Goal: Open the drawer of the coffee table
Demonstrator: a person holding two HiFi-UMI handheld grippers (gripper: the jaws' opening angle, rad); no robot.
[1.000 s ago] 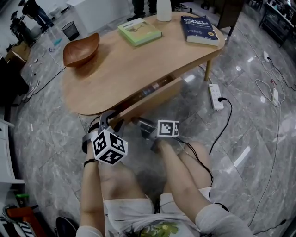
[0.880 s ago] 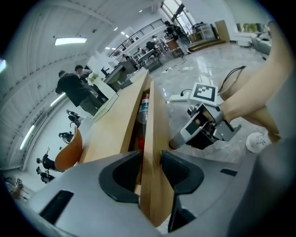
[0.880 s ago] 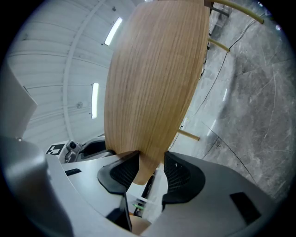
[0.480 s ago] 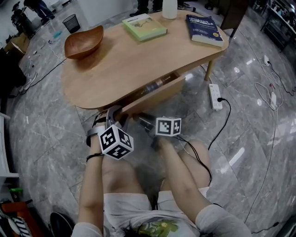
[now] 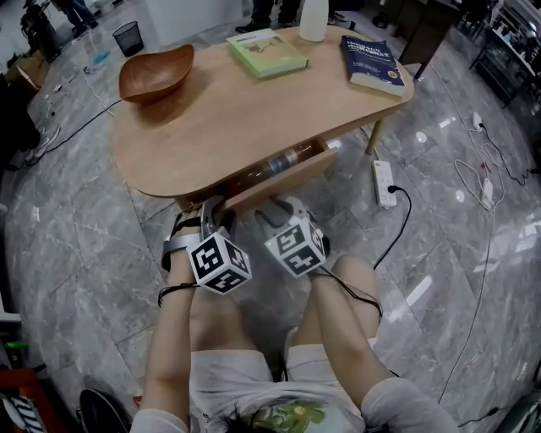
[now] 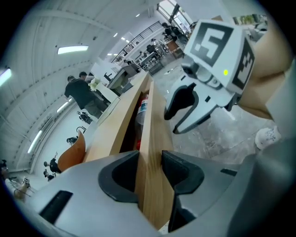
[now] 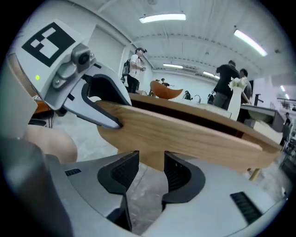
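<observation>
The oval wooden coffee table point(image 5: 211, 127) has its drawer partly pulled out toward me, the drawer front point(image 5: 283, 176) slanting under the top. My left gripper point(image 5: 213, 211) is shut on the left end of that front; in the left gripper view the panel point(image 6: 150, 129) sits clamped between the jaws point(image 6: 150, 159). My right gripper point(image 5: 275, 210) is just below the panel near its middle. In the right gripper view its jaws point(image 7: 151, 159) stand open, with the drawer front's point(image 7: 185, 134) lower edge at their tips. Some items point(image 5: 283, 159) lie inside the drawer.
On the tabletop are a wooden bowl point(image 5: 156, 72), a green book point(image 5: 266, 52), a blue book point(image 5: 372, 63) and a white bottle point(image 5: 314, 19). A power strip point(image 5: 385, 183) with a black cable lies on the marble floor to the right. My knees are below the grippers.
My right gripper has moved left and up to the drawer front, its marker cube turning. The left gripper stays clamped on the panel.
</observation>
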